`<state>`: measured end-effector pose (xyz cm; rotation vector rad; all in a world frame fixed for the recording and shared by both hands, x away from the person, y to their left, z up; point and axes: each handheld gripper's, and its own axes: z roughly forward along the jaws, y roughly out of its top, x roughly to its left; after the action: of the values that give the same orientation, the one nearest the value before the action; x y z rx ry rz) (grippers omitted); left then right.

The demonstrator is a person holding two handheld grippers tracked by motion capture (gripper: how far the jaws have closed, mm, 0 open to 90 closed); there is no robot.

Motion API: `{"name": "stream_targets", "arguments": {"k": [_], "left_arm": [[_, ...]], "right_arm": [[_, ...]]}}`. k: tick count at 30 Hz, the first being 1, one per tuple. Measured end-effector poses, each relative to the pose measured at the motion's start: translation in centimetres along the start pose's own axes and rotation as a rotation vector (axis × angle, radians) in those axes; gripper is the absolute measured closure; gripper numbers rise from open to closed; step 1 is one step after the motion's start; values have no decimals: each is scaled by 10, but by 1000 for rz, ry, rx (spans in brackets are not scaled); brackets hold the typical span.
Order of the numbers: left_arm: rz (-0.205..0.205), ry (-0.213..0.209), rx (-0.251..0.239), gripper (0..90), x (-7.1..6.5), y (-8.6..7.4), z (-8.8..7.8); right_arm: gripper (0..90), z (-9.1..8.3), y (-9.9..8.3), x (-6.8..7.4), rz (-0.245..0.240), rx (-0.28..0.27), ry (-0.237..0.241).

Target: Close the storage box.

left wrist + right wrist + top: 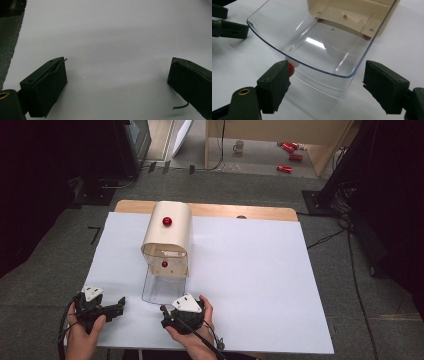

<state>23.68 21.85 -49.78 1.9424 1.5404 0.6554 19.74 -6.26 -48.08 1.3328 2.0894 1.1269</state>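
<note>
At the near edge of the white table [280, 285], the right gripper [325, 82] points at a clear plastic drawer [312, 45], jaws apart, one on each side of the drawer's front wall. Its left jaw stands just beside a small red knob [291, 69] on that wall; whether the pad touches the knob I cannot tell. Nothing is clamped. The left gripper [117, 77] rests released over bare table, jaws wide, nothing between them; in the high view it sits at lower left [100, 307], apart from the drawer.

The drawer is pulled part-way out of a cream rounded box [167, 237] that stands mid-table with a red knob on top [167, 222]. The drawer looks empty.

Judgement on progress: the drawer appears open. What remains is either drawing it fully out or pushing it back. The right gripper seems placed for the front knob, grip not yet made. The left gripper has no part so far.
</note>
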Motion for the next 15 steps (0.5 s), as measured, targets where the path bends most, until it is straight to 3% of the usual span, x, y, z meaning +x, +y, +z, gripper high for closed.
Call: {"name": "stream_targets", "arguments": {"k": [7, 15], "left_arm": [[0, 0, 0, 23, 0, 0, 0], [0, 0, 0, 23, 0, 0, 0]], "right_arm": [[259, 4, -11, 1, 22, 48, -5], [378, -6, -22, 2, 51, 43, -13]]}}
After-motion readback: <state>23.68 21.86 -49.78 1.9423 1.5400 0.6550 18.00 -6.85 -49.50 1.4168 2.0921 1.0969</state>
